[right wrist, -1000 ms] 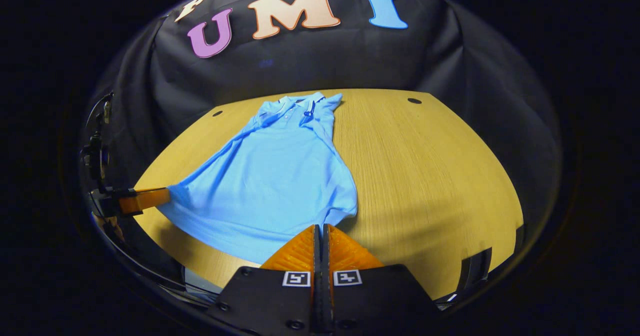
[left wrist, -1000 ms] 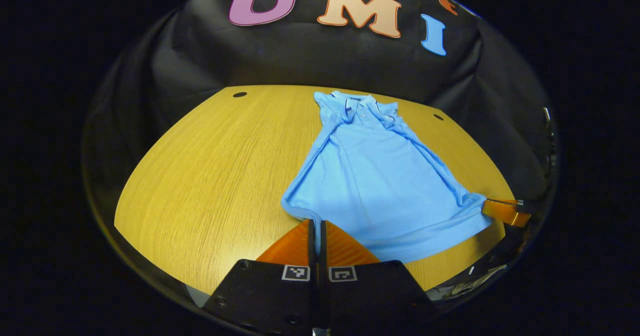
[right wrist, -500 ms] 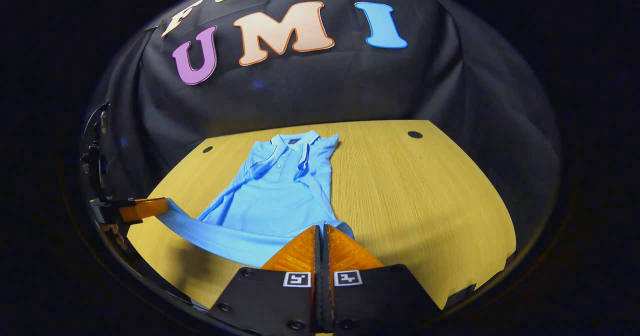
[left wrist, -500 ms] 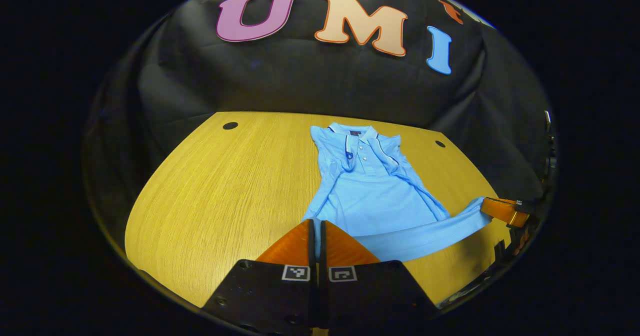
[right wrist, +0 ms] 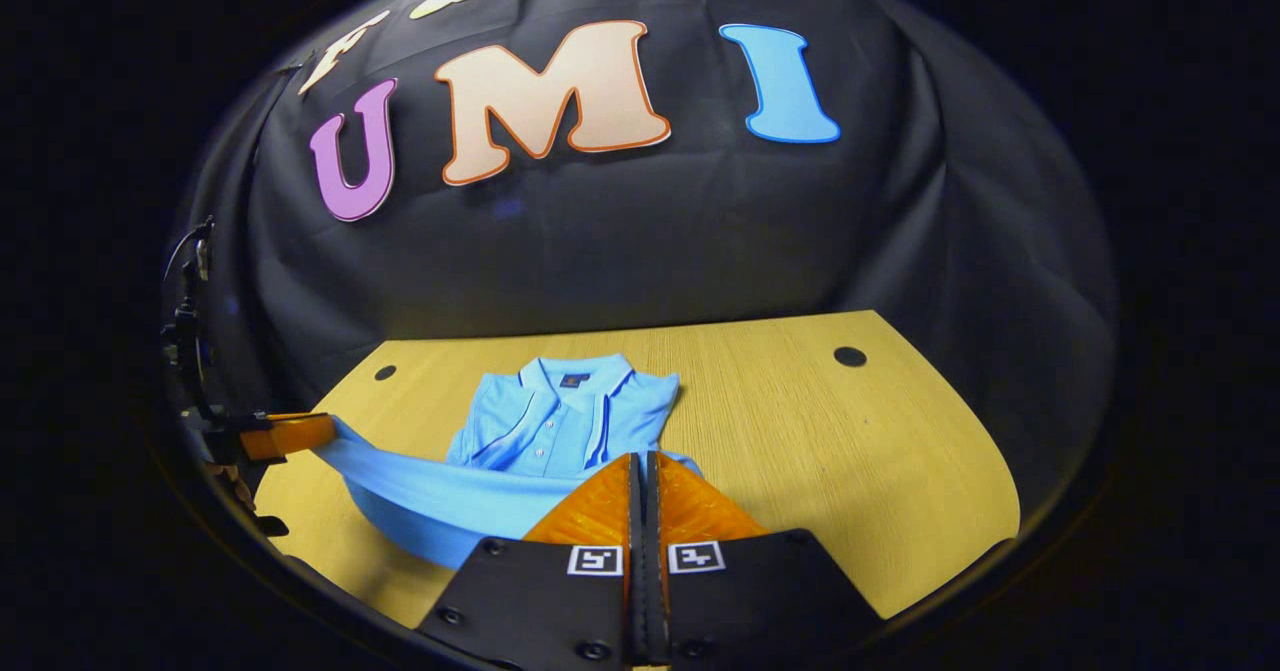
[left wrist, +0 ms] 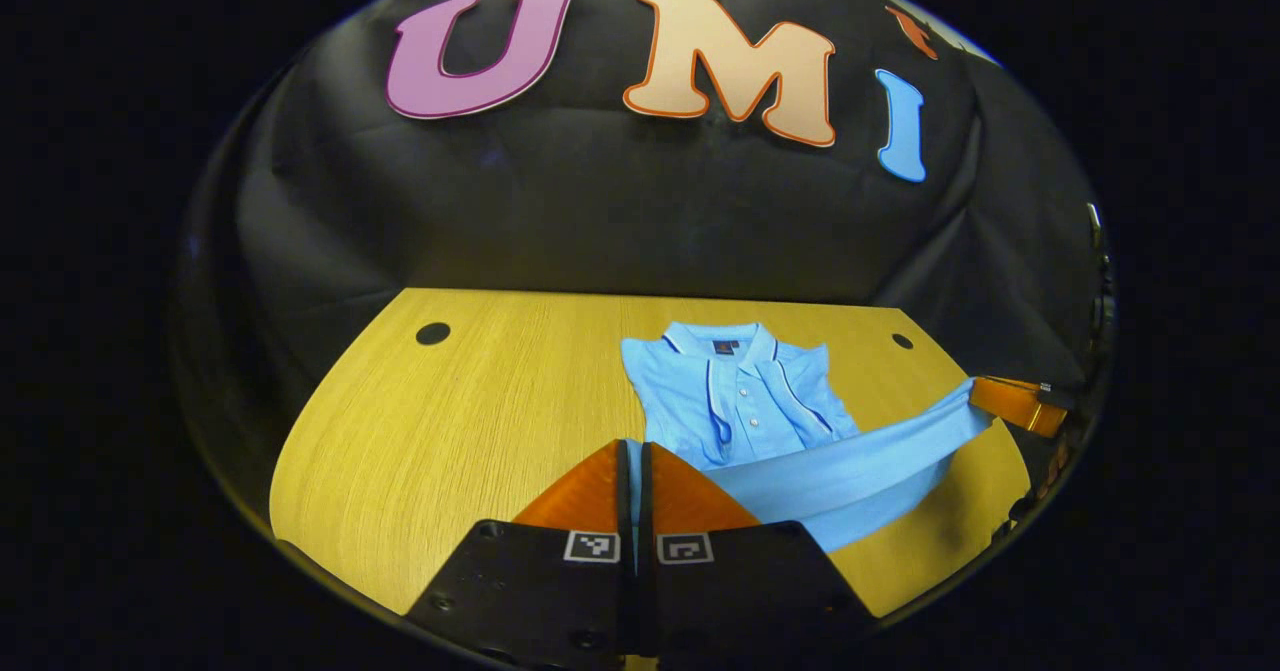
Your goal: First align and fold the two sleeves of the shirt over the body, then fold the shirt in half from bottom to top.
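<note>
The shirt (left wrist: 745, 406), collar far on the table (left wrist: 480, 391), is soft and limp; the left gripper (left wrist: 632, 451) and right gripper (right wrist: 645, 463) pinch its hem corners, the hem sagging between.

The left hand-held gripper (left wrist: 632, 471) is pinching the shirt (left wrist: 745, 406) hem above the desk (left wrist: 470, 421); the right hand-held gripper (left wrist: 1020, 403) is gripping the hem's other end.

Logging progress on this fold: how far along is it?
Done: sleeves look folded in over the shirt. In hand: the left gripper and right gripper each pinch a hem corner, lifted toward the collar. Left: lay the hem at the collar and release.
</note>
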`<state>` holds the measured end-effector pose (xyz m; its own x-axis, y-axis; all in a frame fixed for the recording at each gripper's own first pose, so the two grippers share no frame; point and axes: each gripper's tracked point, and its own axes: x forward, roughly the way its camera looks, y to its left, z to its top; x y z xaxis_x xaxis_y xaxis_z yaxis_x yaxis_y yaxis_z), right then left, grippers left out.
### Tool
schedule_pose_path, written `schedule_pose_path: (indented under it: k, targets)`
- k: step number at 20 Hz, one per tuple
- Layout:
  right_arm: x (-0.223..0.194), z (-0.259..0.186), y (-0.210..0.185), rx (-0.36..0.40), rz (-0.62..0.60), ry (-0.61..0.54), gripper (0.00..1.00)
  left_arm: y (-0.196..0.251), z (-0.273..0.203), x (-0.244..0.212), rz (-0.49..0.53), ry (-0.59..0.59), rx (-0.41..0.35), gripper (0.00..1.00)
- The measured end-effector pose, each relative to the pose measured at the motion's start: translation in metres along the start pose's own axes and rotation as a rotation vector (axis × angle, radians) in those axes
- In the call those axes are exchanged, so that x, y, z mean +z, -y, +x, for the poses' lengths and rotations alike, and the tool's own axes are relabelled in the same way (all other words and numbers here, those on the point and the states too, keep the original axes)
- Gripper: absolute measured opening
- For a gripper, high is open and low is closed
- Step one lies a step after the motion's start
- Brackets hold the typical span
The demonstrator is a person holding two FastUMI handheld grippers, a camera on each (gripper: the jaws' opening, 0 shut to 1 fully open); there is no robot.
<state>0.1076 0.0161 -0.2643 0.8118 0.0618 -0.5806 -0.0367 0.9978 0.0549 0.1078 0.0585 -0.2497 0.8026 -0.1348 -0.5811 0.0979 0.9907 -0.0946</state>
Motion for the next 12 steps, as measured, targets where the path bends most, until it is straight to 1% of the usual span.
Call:
schedule_pose_path:
  k: [4, 7, 12]
  targets:
    - [0.016, 0.052, -0.002, -0.024, 0.017, 0.007, 0.02, -0.009, 0.053, 0.028, -0.010, 0.026, -0.003, 0.00]
    - [0.023, 0.092, 0.003, -0.056, 0.056, 0.011, 0.02, -0.016, 0.095, 0.033, -0.017, 0.023, 0.000, 0.00]
    - [0.007, 0.160, 0.015, -0.118, 0.125, -0.037, 0.02, -0.024, 0.162, 0.032, -0.020, 0.021, 0.007, 0.00]
